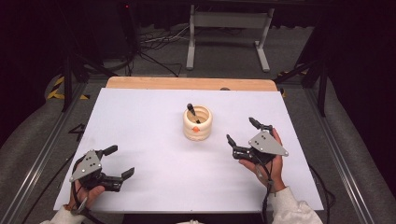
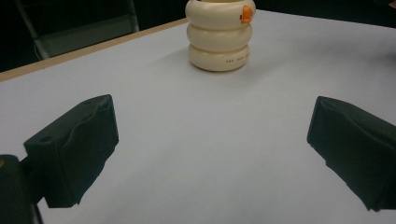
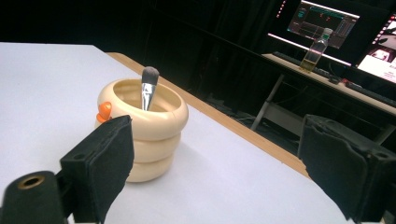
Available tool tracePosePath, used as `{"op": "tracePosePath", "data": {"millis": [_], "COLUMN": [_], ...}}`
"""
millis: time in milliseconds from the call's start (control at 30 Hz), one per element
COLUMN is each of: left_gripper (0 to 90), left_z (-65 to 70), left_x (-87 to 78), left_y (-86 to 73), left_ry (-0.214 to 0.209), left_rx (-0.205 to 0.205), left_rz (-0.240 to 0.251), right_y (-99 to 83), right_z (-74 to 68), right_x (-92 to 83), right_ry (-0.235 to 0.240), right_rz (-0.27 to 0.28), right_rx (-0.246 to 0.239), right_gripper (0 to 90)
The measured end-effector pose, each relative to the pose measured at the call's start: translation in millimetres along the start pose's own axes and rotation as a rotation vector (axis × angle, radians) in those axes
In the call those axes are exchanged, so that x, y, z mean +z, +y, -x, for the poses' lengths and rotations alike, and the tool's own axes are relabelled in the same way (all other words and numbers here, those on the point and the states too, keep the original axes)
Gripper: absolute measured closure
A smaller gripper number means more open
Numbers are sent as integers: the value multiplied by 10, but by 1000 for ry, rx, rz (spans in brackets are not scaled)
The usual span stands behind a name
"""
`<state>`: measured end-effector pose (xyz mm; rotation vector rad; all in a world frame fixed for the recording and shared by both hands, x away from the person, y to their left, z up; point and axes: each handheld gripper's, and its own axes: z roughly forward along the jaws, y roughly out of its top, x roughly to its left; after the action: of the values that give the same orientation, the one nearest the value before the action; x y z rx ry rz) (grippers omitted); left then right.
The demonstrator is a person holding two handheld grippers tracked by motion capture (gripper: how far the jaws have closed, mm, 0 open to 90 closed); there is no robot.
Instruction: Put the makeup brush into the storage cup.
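Overhead, your left claw [image 1: 115, 163] and right claw [image 1: 241, 131] both rest released on the white table [image 1: 149, 116], flanking the cream ringed holder [image 1: 197, 123], likely a ready stance. Through the left gripper view, that holder [image 2: 219, 35] stands well ahead between the spread jaws, bare table between. Through the right gripper view, the holder [image 3: 142, 133] sits near, just beyond the left-hand jaw, a brush [image 3: 148, 87] upright inside; nothing blocks your reach.

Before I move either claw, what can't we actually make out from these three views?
- Brush: lower end hidden inside the cream holder, right gripper view.
- Holder's printed text: too small to read, left gripper view.
- Holder's rim: cut off by the top edge, left gripper view.
- Orange knob: too small to identify, high view.
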<state>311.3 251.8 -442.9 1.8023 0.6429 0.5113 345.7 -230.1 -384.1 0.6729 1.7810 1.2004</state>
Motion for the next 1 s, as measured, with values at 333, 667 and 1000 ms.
{"op": "tracePosePath", "data": {"millis": [333,667,1000], "left_gripper": [29,29,29], "left_z": [5,4,9], "left_x": [10,21,26], "left_y": [-1,-2,-2], "left_ry": [-3,-1,-6], "left_rx": [-2,2,5], "left_rz": [-9,-10,-15], "right_y": [-61,-125,-211], "right_z": [34,48,74], "right_x": [-118,-194,-272], "right_ry": [-7,-11,-16], "right_rz": [-8,-16,-30], "right_rx": [-15,-29,-39], "right_gripper": [117,115,113]}}
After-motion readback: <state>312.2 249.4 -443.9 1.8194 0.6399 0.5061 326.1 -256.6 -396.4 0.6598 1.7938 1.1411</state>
